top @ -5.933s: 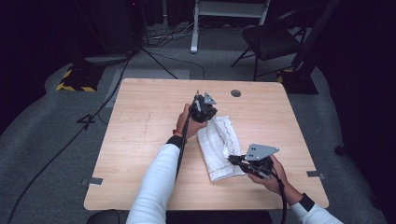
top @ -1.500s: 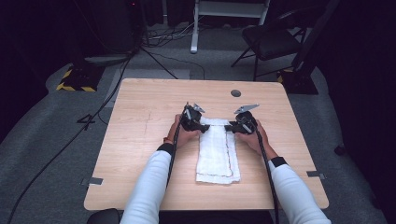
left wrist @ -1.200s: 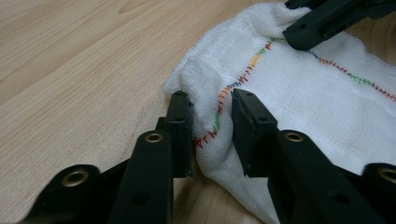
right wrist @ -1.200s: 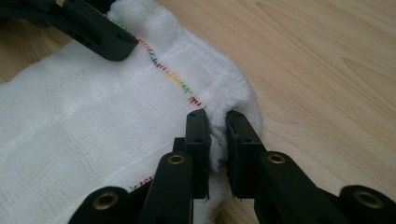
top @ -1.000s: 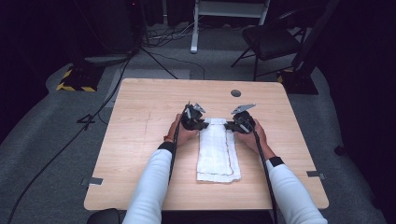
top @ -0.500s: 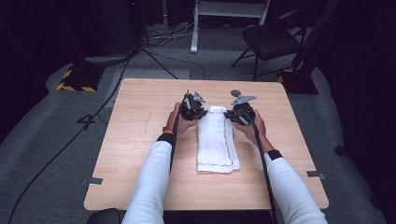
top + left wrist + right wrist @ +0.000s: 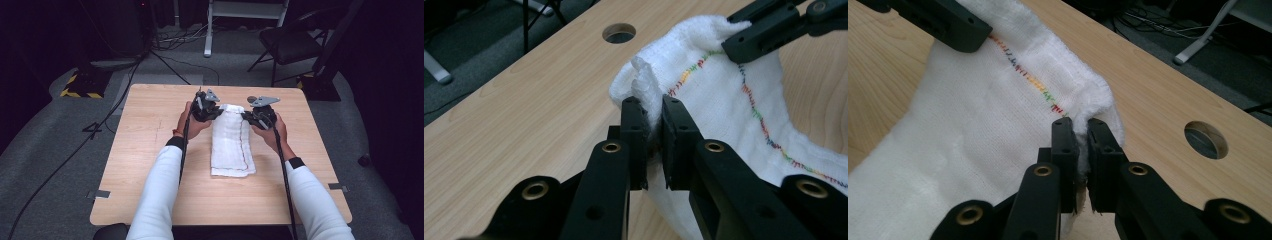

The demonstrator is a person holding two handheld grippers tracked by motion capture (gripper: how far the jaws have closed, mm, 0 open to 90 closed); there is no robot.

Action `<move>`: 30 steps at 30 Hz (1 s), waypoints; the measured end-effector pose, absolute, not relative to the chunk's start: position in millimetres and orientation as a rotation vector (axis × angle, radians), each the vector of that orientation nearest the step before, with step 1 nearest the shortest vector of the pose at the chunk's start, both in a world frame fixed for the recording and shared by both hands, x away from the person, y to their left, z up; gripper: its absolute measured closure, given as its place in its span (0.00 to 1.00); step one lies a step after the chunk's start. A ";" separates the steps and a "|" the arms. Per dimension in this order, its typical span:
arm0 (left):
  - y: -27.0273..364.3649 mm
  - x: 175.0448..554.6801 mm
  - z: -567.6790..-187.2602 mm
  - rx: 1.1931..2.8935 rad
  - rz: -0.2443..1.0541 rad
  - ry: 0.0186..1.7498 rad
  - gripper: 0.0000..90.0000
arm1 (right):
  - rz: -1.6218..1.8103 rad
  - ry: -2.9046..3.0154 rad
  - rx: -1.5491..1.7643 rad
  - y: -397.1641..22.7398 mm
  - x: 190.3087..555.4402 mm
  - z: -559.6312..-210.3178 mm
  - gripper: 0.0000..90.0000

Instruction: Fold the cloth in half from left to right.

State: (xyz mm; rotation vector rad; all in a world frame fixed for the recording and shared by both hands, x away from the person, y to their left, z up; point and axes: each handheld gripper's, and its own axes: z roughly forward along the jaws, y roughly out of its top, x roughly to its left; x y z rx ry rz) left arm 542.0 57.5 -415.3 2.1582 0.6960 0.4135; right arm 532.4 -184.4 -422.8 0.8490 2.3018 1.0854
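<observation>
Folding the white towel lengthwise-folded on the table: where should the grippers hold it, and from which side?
At its two far corners, as now: the left gripper pinches the far-left corner of the towel, the right gripper the far-right one, each coming in from its own outer side. The cloth lies long and narrow toward the person, so the far short edge lifts evenly and can likely be drawn back.

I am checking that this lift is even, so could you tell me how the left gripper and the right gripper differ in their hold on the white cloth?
The left gripper pinches the far left corner of the white cloth; the right gripper pinches the far right corner. In the high view the left gripper sits slightly farther up the table than the right. Both are shut on a fold of cloth, lifting its far end while the near end lies flat.
</observation>
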 end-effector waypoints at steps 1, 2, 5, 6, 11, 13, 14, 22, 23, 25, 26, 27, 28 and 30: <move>57.7 539.2 -415.9 2.154 0.401 0.683 0.91 | 1.093 2.302 0.853 -185.6 531.1 -422.2 0.93; 58.2 537.4 -415.9 2.155 0.399 0.675 0.91 | 1.093 2.306 0.842 -186.7 529.2 -422.0 0.93; 60.8 529.8 -417.4 2.145 0.382 0.648 0.91 | 1.107 2.323 0.817 -188.3 522.1 -423.0 0.93; 62.2 527.0 -419.1 2.149 0.377 0.636 0.91 | 1.116 2.329 0.807 -189.3 519.2 -423.3 0.93; 67.3 515.8 -426.1 2.146 0.350 0.603 0.89 | 1.156 2.365 0.755 -194.7 506.2 -425.3 0.93; 67.9 511.7 -427.6 2.146 0.345 0.586 0.89 | 1.152 2.392 0.727 -195.0 500.5 -427.0 0.93; 68.2 508.4 -428.7 2.148 0.337 0.578 0.88 | 1.148 2.399 0.716 -195.4 498.5 -427.5 0.93; 72.1 486.8 -440.1 2.146 0.282 0.522 0.87 | 1.171 2.478 0.669 -202.4 481.7 -438.6 0.93; 72.0 484.0 -441.6 2.156 0.280 0.511 0.87 | 1.168 2.483 0.665 -202.7 480.0 -439.8 0.93; 71.9 477.9 -444.2 2.170 0.279 0.499 0.86 | 1.175 2.498 0.653 -203.7 475.2 -442.6 0.93; 72.4 475.4 -445.7 2.176 0.272 0.488 0.86 | 1.177 2.510 0.649 -204.1 472.8 -444.0 0.93; 72.7 472.5 -447.3 2.181 0.269 0.482 0.86 | 1.177 2.519 0.638 -204.4 470.3 -445.4 0.93; 73.2 470.1 -449.0 2.186 0.265 0.473 0.85 | 1.169 2.525 0.631 -204.8 467.8 -446.4 0.93; 74.2 464.9 -452.5 2.193 0.249 0.467 0.85 | 1.178 2.541 0.611 -206.7 463.3 -448.4 0.93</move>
